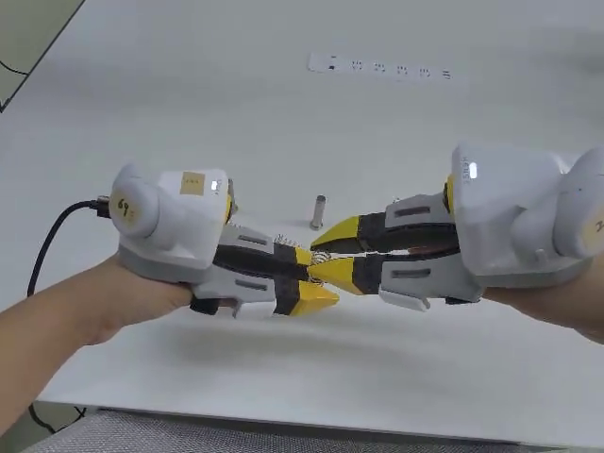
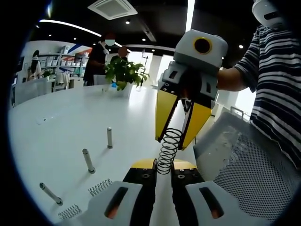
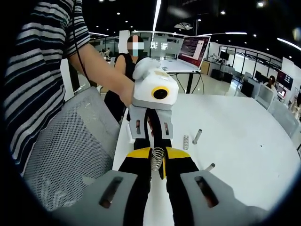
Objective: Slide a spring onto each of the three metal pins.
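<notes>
Obs.: a coil spring [image 2: 169,148] hangs in the air between the two grippers, clear of the white table [image 1: 189,113]. The grippers meet tip to tip.

Left gripper [image 2: 163,165]: jaws drawn close and clamped on the near end of the spring. The coil stands up out of them with a slight bend.

Right gripper [image 3: 158,153]: its yellow fingers [image 2: 164,113] bracket the far end and touch the coil on both sides. Cannot tell whether they pinch or only steady it.

Judgement: this two-ended hold looks like a hand-over or a re-grip. A spring held by one end flops, so the second gripper is there to line up the open end before it goes over a pin.

Three metal pins are on the table, none carrying a spring: far pin [image 2: 109,137], middle pin [image 2: 88,161], near pin [image 2: 51,193]. In the head view one pin stands upright just behind the meeting jaws, near the work.

Two spare springs lie beside the pins, one [image 2: 100,187] close to the middle pin and another [image 2: 69,212] by the near pin. They are probably staged there for the other two pins. No pin is loaded yet.
</notes>
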